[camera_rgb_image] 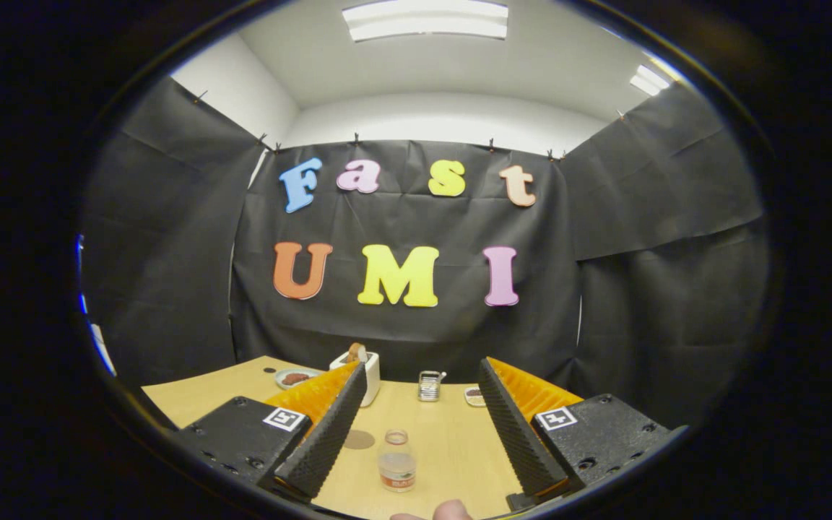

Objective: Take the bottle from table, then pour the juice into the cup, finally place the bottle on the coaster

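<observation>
Task is only beginning — the gripper (423,404) is hanging w/ fingers released wide, grasping nothing. The small clear plastic bottle (396,461) is standing untouched on the light wooden table (452,440) between the fingers; grasping, pouring into the small ribbed glass cup (429,386) beyond and placing on the round brown coaster (359,439) are all remaining.

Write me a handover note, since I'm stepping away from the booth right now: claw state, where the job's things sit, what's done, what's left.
Claw: open, gripping nothing.
Small clear plastic bottle: upright on the light wooden table, between the fingers, untouched.
Round brown coaster: flat on the table, beside the bottle, close to one finger.
Metal mug-like cup: farther back, beyond the fingers; I read it as the cup.
Done: nothing yet.
Left: grasp the bottle, pour, set it on the coaster.
</observation>
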`<move>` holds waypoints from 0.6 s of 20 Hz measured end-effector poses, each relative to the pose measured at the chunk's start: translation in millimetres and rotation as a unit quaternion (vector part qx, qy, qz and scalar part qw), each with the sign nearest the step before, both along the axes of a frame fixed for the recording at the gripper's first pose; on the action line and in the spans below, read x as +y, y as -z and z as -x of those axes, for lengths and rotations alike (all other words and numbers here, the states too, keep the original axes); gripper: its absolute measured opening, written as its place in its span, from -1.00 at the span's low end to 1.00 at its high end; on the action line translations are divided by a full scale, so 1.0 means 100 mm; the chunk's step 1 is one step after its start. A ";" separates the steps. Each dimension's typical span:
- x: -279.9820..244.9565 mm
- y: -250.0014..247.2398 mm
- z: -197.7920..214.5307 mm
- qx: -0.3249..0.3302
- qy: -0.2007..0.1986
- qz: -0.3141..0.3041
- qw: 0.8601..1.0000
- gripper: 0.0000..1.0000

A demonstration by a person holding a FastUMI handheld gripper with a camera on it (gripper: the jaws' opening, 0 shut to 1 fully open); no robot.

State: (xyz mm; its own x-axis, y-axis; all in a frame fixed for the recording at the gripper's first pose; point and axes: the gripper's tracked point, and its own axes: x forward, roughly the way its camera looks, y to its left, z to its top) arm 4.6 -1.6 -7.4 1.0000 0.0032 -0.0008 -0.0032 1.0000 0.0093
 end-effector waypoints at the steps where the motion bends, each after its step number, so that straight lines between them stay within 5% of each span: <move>1: 0.00 0.01 -0.01 0.000 -0.001 0.001 1.000 1.00; 12: 0.06 0.17 -0.07 0.009 -0.005 0.001 1.000 1.00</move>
State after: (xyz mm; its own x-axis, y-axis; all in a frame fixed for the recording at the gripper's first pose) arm 12.1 4.5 -24.4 0.9998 0.0122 -0.0179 -0.0121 0.9999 0.0068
